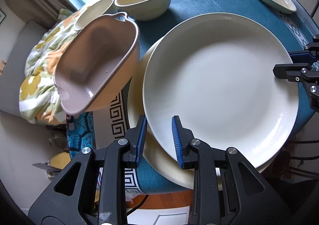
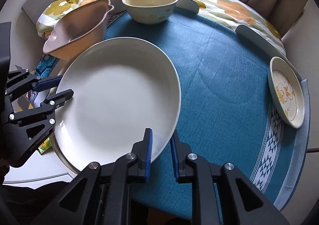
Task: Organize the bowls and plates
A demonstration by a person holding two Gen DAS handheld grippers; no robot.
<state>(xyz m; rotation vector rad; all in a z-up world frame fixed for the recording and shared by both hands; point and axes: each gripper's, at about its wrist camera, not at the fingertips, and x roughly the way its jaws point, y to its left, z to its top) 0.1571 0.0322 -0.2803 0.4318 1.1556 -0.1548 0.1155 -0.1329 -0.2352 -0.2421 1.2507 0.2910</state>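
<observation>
The big white plate (image 2: 117,97) sits on a cream plate (image 1: 159,163) at the surface's near left edge, both tools pinching its rim: left tool (image 1: 158,138) narrow on the outer rim, right tool (image 2: 161,152) narrow on the opposite rim. Its grip looks thin; a slip could drop the plate onto the one beneath. The pink dish (image 1: 95,65) tilts just beside them, so a sideways swing could knock it off the edge
</observation>
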